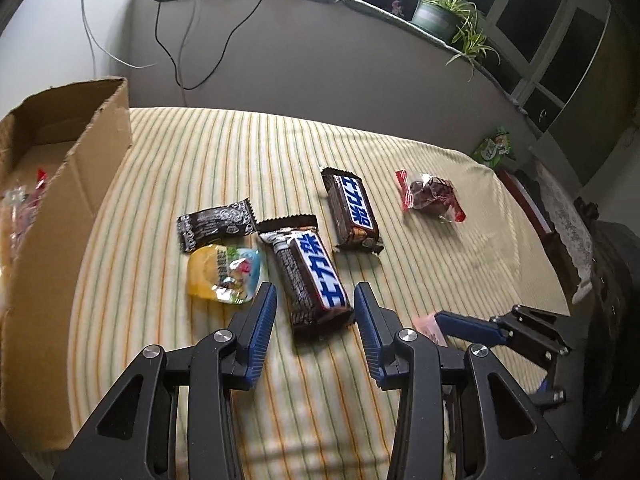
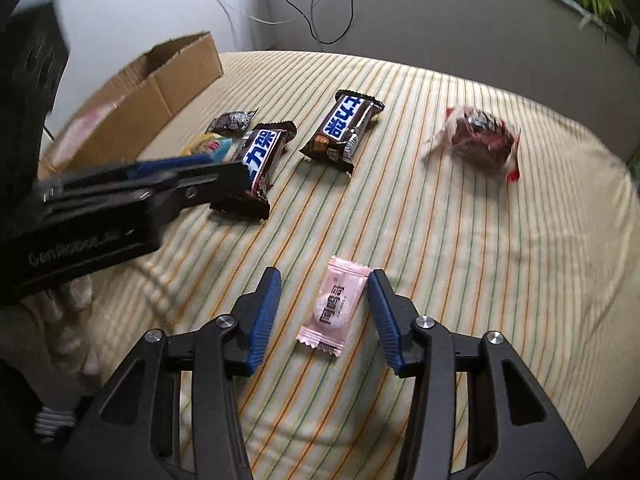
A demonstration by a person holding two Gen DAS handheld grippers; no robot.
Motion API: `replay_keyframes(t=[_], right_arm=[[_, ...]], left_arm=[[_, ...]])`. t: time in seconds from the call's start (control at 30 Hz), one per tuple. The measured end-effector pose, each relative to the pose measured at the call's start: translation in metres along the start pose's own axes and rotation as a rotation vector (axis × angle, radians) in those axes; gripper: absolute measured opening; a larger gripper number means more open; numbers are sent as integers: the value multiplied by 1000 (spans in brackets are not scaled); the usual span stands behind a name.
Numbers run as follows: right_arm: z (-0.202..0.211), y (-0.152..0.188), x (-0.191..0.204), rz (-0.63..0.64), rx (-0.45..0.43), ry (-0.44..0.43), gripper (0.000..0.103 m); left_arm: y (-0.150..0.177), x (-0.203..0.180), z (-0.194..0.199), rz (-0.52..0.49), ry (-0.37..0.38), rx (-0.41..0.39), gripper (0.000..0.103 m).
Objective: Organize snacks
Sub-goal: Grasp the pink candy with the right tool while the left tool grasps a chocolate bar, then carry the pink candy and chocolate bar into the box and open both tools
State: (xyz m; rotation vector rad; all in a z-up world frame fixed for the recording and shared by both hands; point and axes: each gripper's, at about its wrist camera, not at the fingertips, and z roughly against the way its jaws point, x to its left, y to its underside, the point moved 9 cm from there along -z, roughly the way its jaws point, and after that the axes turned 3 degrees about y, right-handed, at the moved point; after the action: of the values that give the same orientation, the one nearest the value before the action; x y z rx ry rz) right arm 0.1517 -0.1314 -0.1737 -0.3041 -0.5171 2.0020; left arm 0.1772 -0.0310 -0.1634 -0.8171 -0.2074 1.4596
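My left gripper (image 1: 315, 300) is open, its fingers either side of the near end of a brown Snickers bar (image 1: 308, 278) on the striped cloth. A second Snickers bar (image 1: 352, 208) lies beyond it. A yellow jelly cup (image 1: 224, 274) and a dark small wrapper (image 1: 216, 226) lie to the left. A red-wrapped snack (image 1: 432, 196) lies right. My right gripper (image 2: 325, 280) is open around a pink candy (image 2: 335, 308) without touching it. The left gripper (image 2: 168, 176) shows in the right wrist view over the first bar (image 2: 260, 160).
An open cardboard box (image 1: 84, 184) with some snacks inside stands at the left on the striped cloth (image 1: 240, 360). A green packet (image 1: 494, 146) sits at the far right edge. A wall, cables and a potted plant (image 1: 440, 16) are behind.
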Motion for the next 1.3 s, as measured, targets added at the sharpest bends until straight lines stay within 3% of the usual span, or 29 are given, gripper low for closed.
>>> replay_keyframes(t=[0.1, 0.43, 0.5, 0.87, 1.3], right_arm=[[0, 0, 1, 20, -9, 12, 46], [5, 3, -10, 27, -19, 33, 22], [5, 3, -11, 25, -20, 30, 22], [10, 3, -13, -5, -31, 7, 20], [29, -13, -9, 2, -80, -10, 20]], left_arm=[[-3, -1, -8, -15, -18, 5, 39], [-2, -3, -23, -93, -88, 20, 36], [-3, -2, -23, -100, -94, 18, 28], [-3, -5, -18, -93, -87, 3, 28], [-13, -2, 20, -82, -85, -68, 28]])
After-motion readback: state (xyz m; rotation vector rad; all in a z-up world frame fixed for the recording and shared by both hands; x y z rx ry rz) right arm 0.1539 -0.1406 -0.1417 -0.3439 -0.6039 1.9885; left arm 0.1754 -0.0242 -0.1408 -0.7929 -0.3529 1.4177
